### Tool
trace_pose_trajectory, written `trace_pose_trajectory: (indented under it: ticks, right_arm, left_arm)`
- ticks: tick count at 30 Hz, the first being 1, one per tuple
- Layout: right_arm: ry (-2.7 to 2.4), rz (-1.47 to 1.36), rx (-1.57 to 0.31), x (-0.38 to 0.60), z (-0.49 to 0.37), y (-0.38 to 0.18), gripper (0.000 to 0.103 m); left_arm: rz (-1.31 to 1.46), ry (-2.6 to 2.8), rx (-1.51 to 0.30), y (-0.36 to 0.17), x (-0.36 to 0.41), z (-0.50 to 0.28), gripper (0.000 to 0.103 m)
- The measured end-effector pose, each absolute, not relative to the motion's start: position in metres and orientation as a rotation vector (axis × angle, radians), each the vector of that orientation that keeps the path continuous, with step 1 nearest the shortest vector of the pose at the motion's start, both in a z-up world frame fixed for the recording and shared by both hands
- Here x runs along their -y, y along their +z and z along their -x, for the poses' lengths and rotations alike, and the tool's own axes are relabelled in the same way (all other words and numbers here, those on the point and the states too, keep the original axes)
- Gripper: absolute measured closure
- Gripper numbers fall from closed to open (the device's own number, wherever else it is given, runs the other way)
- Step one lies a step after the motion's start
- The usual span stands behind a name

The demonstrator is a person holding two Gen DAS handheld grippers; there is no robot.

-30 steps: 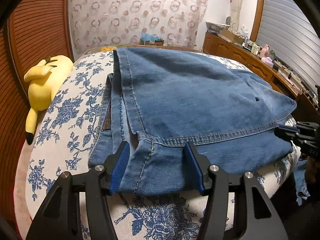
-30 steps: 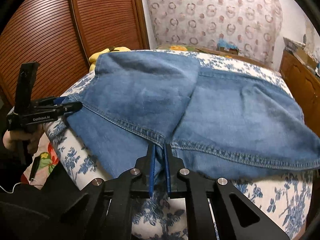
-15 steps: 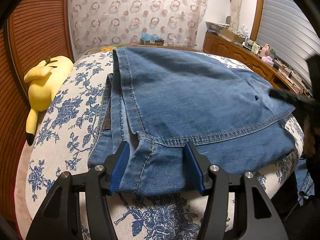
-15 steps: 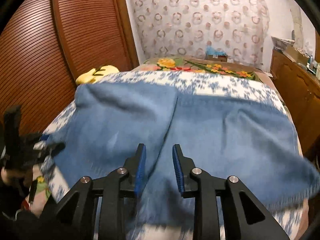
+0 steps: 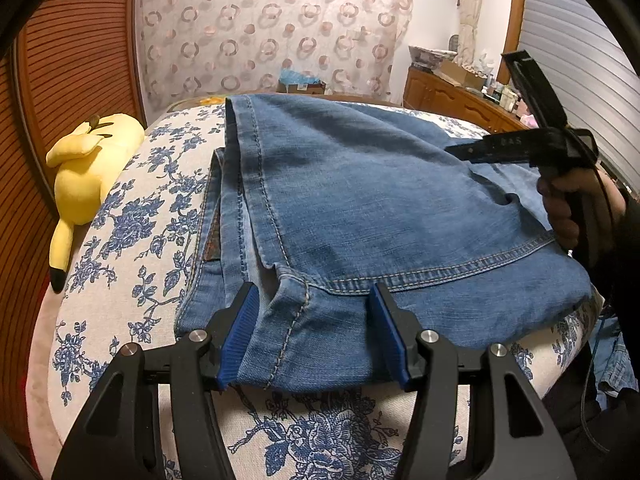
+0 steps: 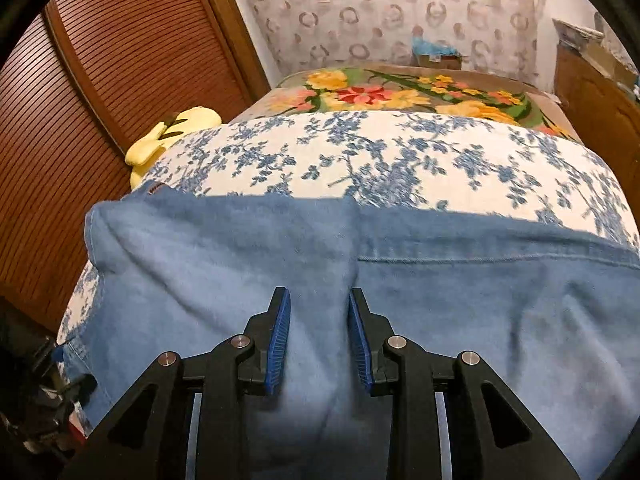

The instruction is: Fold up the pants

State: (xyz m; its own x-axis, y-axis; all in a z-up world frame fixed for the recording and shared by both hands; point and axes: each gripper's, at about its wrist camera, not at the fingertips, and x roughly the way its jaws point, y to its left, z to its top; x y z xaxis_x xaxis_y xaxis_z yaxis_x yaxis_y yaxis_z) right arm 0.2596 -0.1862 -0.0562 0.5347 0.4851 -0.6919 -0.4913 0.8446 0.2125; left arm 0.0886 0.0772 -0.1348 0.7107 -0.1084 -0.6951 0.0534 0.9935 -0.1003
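The blue jeans (image 5: 360, 208) lie folded on the floral bed cover (image 5: 132, 248); they also show in the right wrist view (image 6: 400, 280). My left gripper (image 5: 312, 336) is open at the near hem, its blue pads (image 5: 240, 332) on either side of the leg seam, resting on the denim. My right gripper (image 6: 318, 332) is open and empty, held above the middle of the jeans. In the left wrist view the right gripper (image 5: 520, 148) shows raised over the right side of the jeans, held by a hand.
A yellow plush toy (image 5: 88, 164) lies at the bed's left edge by the wooden slatted doors (image 6: 100, 80). A flowered blanket (image 6: 400, 92) lies at the far end. A cluttered wooden dresser (image 5: 460, 92) stands at the right. The bed's near edge is just below my left gripper.
My right gripper let go of the hem, opened, and rose up and forward over the jeans. My left gripper stayed open at the near hem.
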Motion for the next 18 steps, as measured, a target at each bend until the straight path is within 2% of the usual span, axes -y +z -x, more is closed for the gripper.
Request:
trace_pose_trajectory:
  ticks: [1, 6, 11, 12, 15, 18]
  right_arm:
    - [0.587, 0.026, -0.805, 0.178, -0.26, -0.053, 0.099]
    - [0.615, 0.04, -0.577, 0.173, -0.243, -0.012, 0.1]
    - [0.584, 0.065, -0.631, 0.171, -0.254, -0.03, 0.1]
    - [0.584, 0.066, -0.646, 0.174, -0.256, -0.034, 0.098]
    - [0.552, 0.084, -0.677, 0.177, -0.255, -0.043, 0.082]
    - [0.566, 0.085, -0.674, 0.183, -0.235, -0.046, 0.081]
  left_arm:
    - [0.074, -0.09, -0.774, -0.135, -0.077, -0.089, 0.045]
    - [0.07, -0.09, -0.77, -0.136, -0.076, -0.086, 0.045]
    - [0.069, -0.093, -0.768, -0.136, -0.077, -0.086, 0.045]
    - [0.071, -0.094, -0.767, -0.136, -0.077, -0.086, 0.045]
    - [0.067, -0.092, -0.767, -0.136, -0.077, -0.086, 0.045]
    - [0.067, -0.091, -0.766, -0.136, -0.078, -0.086, 0.045]
